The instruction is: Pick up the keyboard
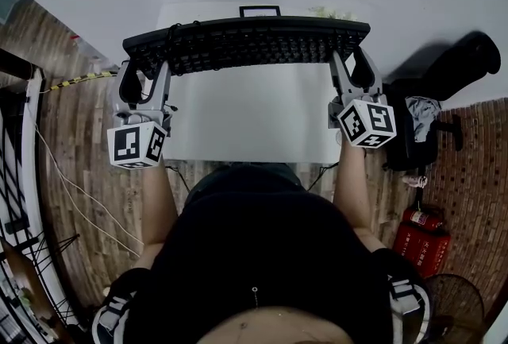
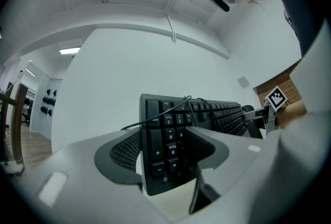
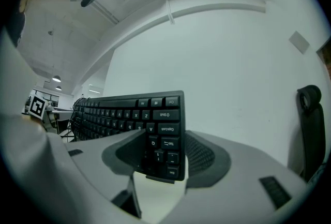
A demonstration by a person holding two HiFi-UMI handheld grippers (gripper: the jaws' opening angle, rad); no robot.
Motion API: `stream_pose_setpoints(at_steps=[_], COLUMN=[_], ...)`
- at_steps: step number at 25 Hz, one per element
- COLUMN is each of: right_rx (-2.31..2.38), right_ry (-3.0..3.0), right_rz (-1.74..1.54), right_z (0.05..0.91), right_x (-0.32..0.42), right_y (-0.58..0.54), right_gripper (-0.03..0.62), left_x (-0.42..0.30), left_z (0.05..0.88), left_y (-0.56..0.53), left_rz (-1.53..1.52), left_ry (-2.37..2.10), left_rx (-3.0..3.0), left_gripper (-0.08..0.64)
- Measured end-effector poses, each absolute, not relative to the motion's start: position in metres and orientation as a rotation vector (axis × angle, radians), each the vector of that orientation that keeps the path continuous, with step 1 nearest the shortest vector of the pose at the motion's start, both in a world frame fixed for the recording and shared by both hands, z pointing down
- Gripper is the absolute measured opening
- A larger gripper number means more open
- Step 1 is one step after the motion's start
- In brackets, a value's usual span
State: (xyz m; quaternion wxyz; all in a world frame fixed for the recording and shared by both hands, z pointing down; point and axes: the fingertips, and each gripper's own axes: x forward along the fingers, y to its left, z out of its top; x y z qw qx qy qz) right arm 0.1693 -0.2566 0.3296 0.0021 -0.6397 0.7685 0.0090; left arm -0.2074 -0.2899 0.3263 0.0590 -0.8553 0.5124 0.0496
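A black keyboard [image 1: 246,43] hangs lifted over the white table [image 1: 246,124], with its keys turned towards me. Its cable is bundled over the left half. My left gripper [image 1: 147,71] is shut on the keypad end, and in the left gripper view the keyboard [image 2: 212,114] runs away from between the pads of that gripper [image 2: 165,158]. My right gripper [image 1: 353,66] is shut on the other end. In the right gripper view that gripper [image 3: 160,158] clamps the keyboard [image 3: 119,109] by the Caps Lock key.
A black office chair [image 1: 444,84] with cloth on it stands right of the table. A red fire-extinguisher box [image 1: 421,235] sits on the wooden floor below it. Cables [image 1: 71,191] trail over the floor at left. A small black frame [image 1: 259,11] stands at the table's far edge.
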Motion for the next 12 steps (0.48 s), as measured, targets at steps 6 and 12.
stream_pose_setpoints(at_steps=[6, 12], right_rx=[-2.04, -2.068], right_ry=[2.389, 2.369], right_rz=[0.009, -0.001], right_z=[0.336, 0.342], right_x=[0.173, 0.184], right_y=[-0.251, -0.244], right_gripper=[0.242, 0.242], left_x=[-0.203, -0.191], left_z=[0.33, 0.336], left_y=[-0.292, -0.291], left_rz=[0.142, 0.139], left_ry=[1.528, 1.511], left_rx=[-2.607, -2.625], left_gripper=[0.276, 0.276])
